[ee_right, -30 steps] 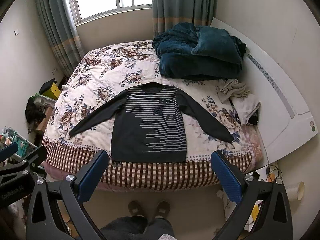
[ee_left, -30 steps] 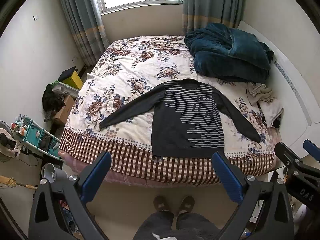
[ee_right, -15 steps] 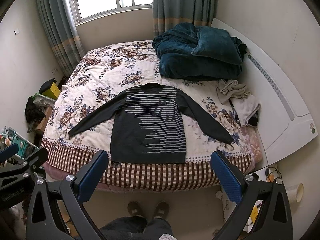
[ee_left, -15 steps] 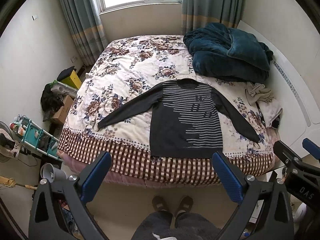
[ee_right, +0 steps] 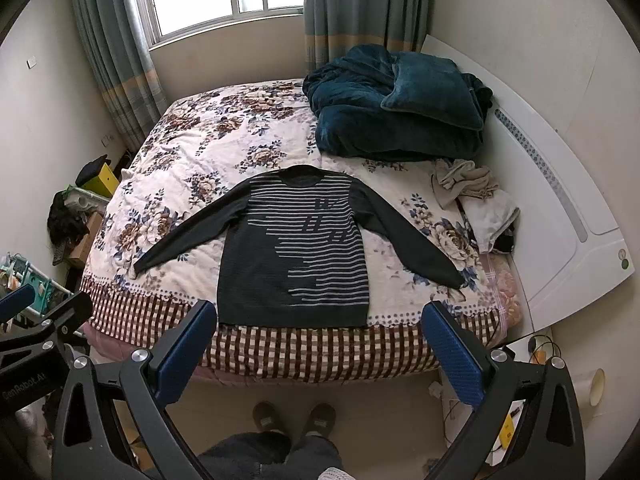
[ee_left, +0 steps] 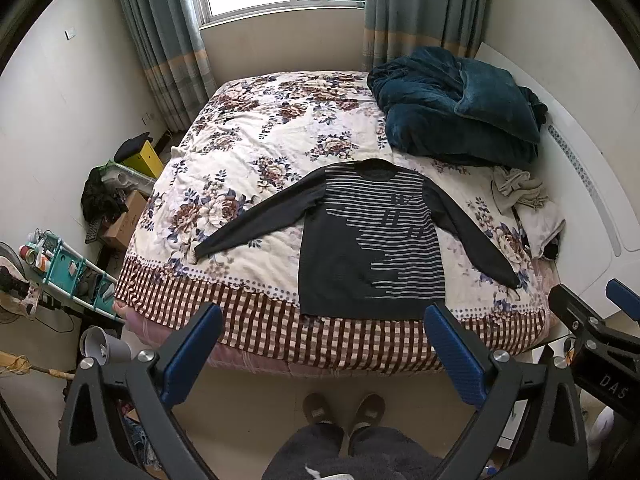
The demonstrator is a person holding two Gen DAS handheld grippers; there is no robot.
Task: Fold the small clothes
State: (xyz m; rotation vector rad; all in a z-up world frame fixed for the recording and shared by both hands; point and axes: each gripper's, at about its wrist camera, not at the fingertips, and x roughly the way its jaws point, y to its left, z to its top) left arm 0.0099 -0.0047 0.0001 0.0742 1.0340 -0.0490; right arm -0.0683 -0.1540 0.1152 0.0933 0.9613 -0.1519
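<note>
A dark long-sleeved sweater [ee_left: 372, 240] with pale stripes lies flat, face up, on the floral bedspread [ee_left: 256, 148], both sleeves spread out, hem near the bed's front edge. It also shows in the right wrist view [ee_right: 296, 248]. My left gripper [ee_left: 322, 348] is open and empty, held high above the floor in front of the bed, well short of the sweater. My right gripper [ee_right: 316, 346] is open and empty at about the same height and distance.
A heap of teal blanket [ee_left: 456, 112] lies at the bed's far right, with crumpled beige cloths [ee_left: 520, 196] beside it. A white headboard [ee_right: 560, 200] runs along the right. Boxes and a teal rack [ee_left: 68, 264] crowd the floor at left. The person's slippered feet [ee_left: 344, 406] stand below.
Both views have shifted only slightly; the sweater sits a touch lower and nearer in the frames. Both grippers stay open and empty.
</note>
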